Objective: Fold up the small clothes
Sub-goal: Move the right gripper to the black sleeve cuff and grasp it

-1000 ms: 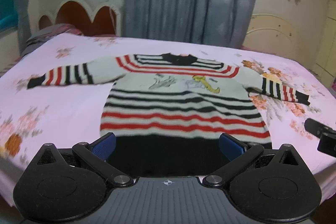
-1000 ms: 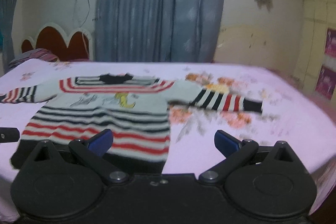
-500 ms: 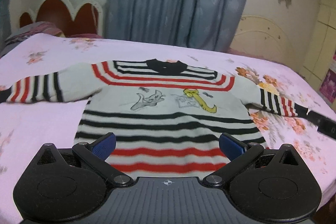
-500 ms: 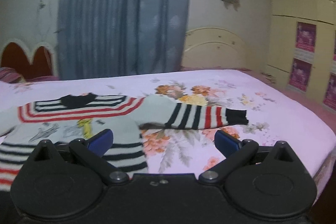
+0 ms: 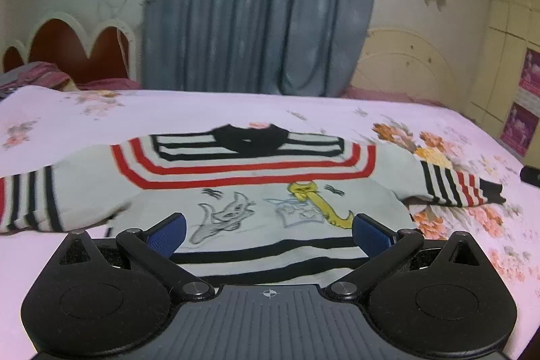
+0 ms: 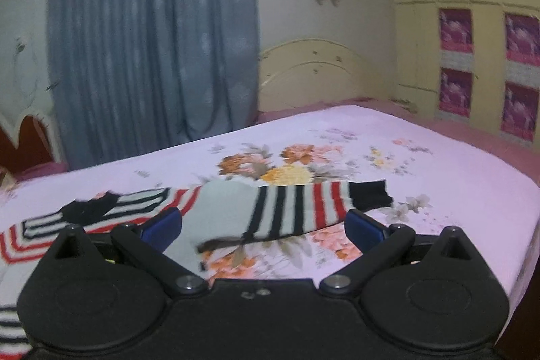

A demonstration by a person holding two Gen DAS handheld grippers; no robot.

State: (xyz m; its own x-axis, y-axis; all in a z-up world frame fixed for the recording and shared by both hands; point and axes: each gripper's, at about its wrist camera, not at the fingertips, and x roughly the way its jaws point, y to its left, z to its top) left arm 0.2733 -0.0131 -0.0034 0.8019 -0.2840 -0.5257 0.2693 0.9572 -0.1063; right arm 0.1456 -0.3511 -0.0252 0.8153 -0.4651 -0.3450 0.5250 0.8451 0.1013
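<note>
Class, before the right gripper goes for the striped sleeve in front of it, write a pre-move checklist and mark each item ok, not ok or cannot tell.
1. Sweater spread flat on the bedsheet, front up: ok.
2. Right sleeve stretched out, nothing on it: ok.
3. Right gripper open, nothing held: ok.
4. Sleeve lies between its fingers' line of approach: ok.
5. Left gripper open, over the sweater's body: ok.
6. Left sleeve cuff fully flat: cannot tell, it runs out of view.

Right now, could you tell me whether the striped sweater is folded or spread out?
Spread: the striped sweater lies flat on the bed, both sleeves stretched sideways.
</note>
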